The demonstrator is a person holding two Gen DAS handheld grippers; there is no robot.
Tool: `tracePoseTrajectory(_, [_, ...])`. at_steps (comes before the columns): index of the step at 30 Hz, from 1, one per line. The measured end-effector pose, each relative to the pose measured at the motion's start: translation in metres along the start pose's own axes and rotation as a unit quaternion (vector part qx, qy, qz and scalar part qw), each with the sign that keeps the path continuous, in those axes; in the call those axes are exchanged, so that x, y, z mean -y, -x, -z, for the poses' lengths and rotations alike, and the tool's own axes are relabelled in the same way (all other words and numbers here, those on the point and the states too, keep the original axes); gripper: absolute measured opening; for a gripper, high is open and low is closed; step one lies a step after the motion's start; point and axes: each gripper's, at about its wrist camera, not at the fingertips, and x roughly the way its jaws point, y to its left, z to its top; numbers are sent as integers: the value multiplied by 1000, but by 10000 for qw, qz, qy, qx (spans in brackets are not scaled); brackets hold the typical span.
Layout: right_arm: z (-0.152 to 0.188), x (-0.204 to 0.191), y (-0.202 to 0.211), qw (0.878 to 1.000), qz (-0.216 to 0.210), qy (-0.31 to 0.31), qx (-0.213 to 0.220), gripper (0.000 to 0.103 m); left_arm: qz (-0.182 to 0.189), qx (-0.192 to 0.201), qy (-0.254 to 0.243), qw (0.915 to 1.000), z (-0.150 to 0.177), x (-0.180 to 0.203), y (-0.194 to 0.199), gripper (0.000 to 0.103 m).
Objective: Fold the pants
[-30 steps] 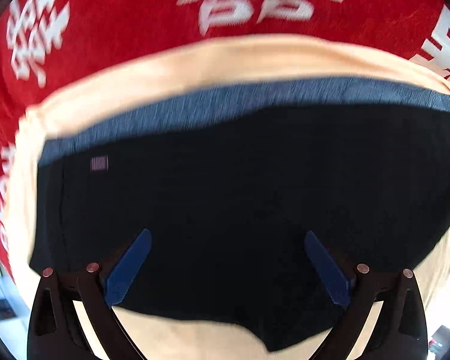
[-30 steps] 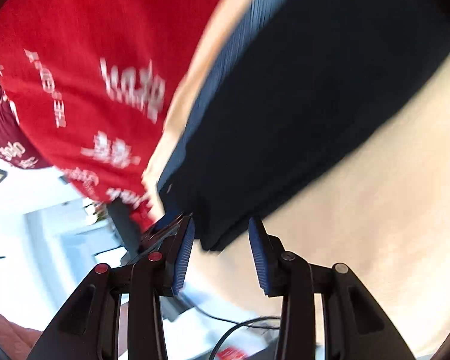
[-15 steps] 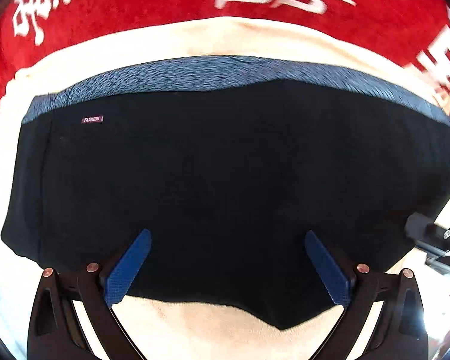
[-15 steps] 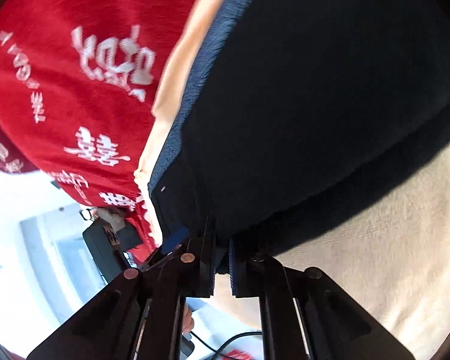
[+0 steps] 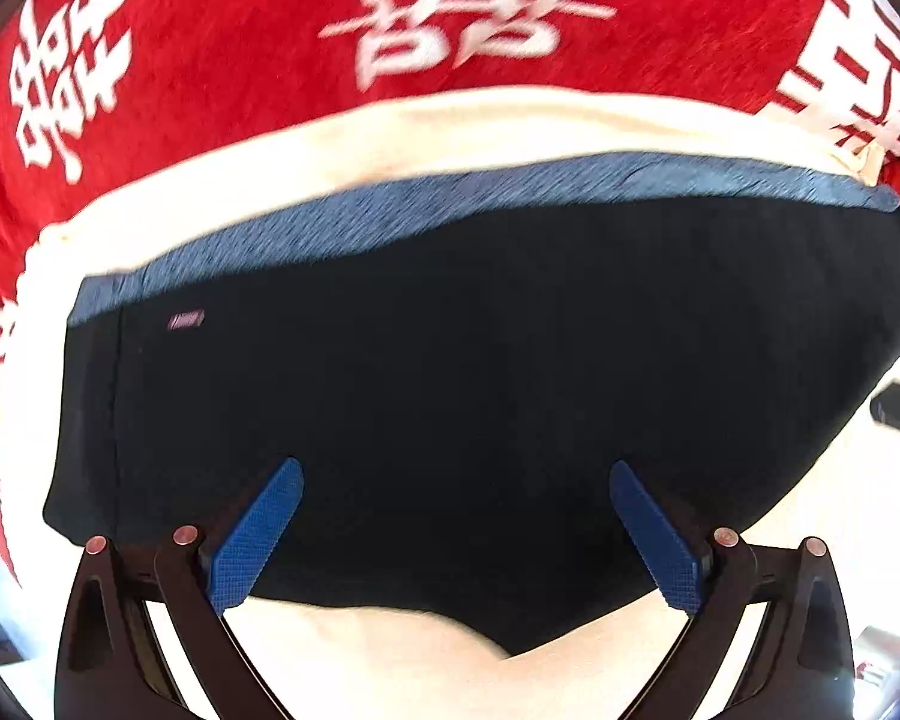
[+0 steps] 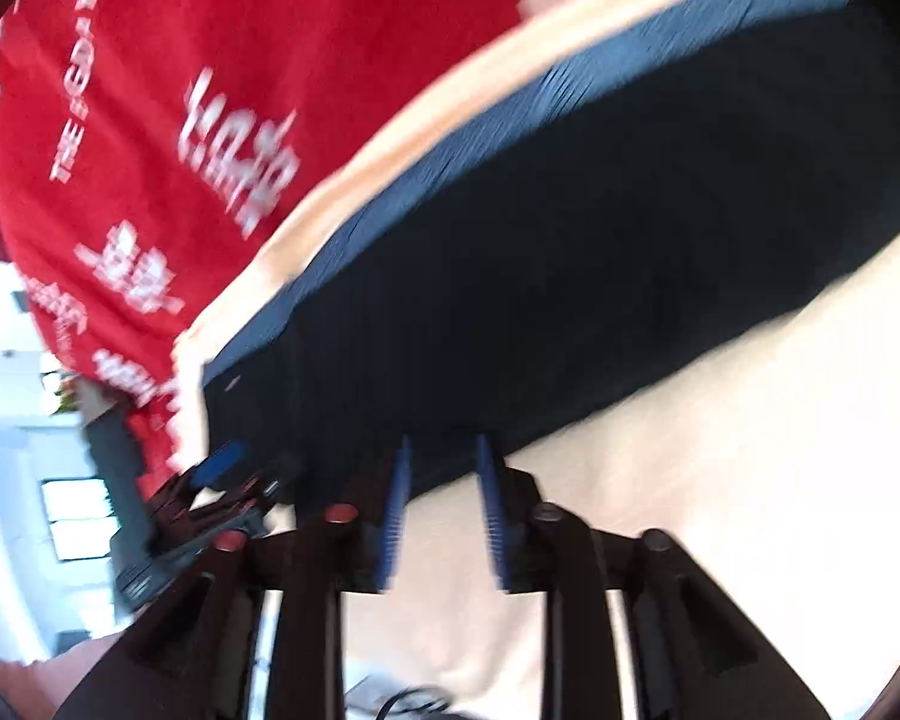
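Where the cream cloth (image 5: 390,138) covers the red blanket (image 5: 210,30), the pants (image 5: 450,390) lie flat, blue waistband (image 5: 510,198) at the far edge. Left gripper (image 5: 453,531) — jaws spread wide, holding nothing, over the near hem. Left view alone shows a small label (image 5: 186,320). Right gripper (image 6: 441,516) — jaws parted, empty, at the pants' edge; right view, blurred, alone shows a cable (image 6: 408,702).

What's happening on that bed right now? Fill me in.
A person with a claw in each hand is folding dark shorts with a blue waistband, spread on a cream towel over a red blanket. The left claw hovers wide open above the fabric. The right claw, jaws slightly parted, sits at the shorts' near edge, gripping nothing.
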Motion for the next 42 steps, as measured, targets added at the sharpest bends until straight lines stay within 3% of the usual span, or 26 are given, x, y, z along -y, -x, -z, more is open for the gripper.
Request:
tracePoseTrajectory(5, [-34, 46, 26, 9951, 855, -147, 478, 37, -31, -76, -273, 9996, -15, 42, -13, 103])
tracePoseTrajectory(8, [-50, 90, 42, 9884, 1294, -355, 716, 32, -129, 37, -245, 9996, -3, 56, -12, 103])
tracePoseTrajectory(12, [-43, 120, 76, 9831, 1149, -1004, 1014, 36, -38, -43, -141, 9999, 6, 54, -13, 103])
tracePoseTrajectory(17, [7, 115, 71, 9880, 993, -1068, 509, 42, -294, -47, -421, 9987, -1, 64, -33, 103])
tracePoseTrajectory(21, [52, 110, 58, 9877, 917, -1252, 206, 54, -428, -149, -412, 9981, -8, 75, -32, 103])
tracePoseTrajectory(25, [88, 113, 55, 9855, 714, -1526, 211, 55, -487, -242, -400, 9977, -11, 77, -38, 103])
tracePoseTrajectory(36, [100, 122, 61, 9855, 436, -1611, 298, 63, -793, -339, -591, 9945, -38, 98, -50, 103])
tracePoseTrajectory(42, [99, 120, 58, 9867, 322, -1564, 309, 66, -941, -315, -676, 9928, -35, 101, -47, 103])
